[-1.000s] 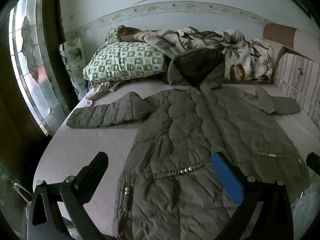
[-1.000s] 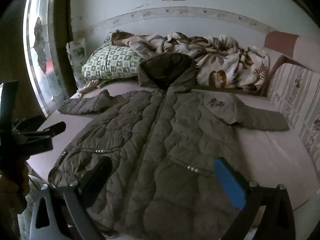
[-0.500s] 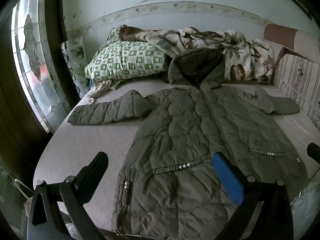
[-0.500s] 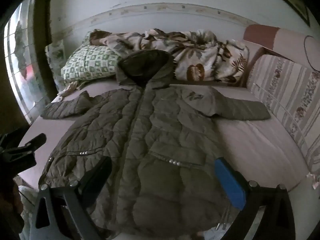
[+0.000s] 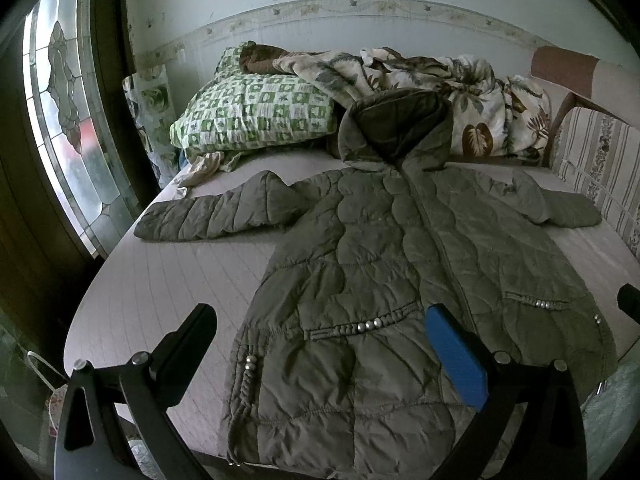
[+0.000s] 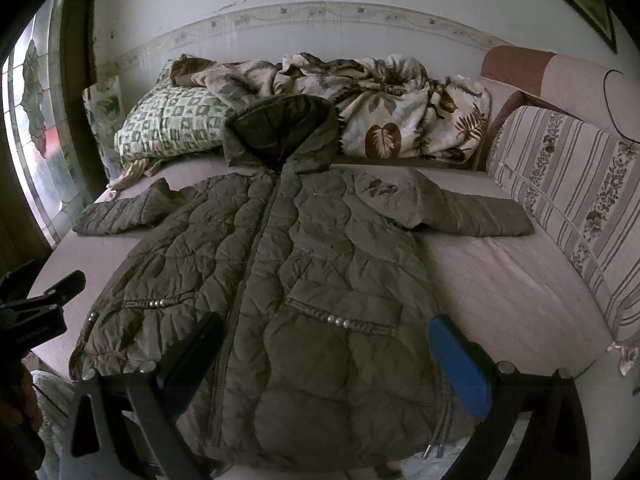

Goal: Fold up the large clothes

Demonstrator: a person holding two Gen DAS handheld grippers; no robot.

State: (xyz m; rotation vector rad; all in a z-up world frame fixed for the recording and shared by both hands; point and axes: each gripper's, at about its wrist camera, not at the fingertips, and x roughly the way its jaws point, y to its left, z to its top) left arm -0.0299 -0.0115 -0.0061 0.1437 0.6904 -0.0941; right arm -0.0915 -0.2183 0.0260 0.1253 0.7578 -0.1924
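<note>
Both claws stay spread above the unmoved jacket (image 5: 400, 280).

olive quilted jacket (image 6: 280, 264) spread flat, front up, zipped, on the pale mattress (image 6: 500, 280). hood (image 6: 284, 132) propped against the green checked pillow (image 6: 172, 128) and the leaf-print blanket (image 6: 384, 108). both sleeves out sideways. right gripper (image 6: 324, 356) hovering over the hem, jaws wide apart, nothing between them, blue pad on the right finger. left gripper (image 6: 44, 300) poking in at the left edge, its jaws too dark to read. striped cushion (image 6: 568, 184) along the right.
</note>
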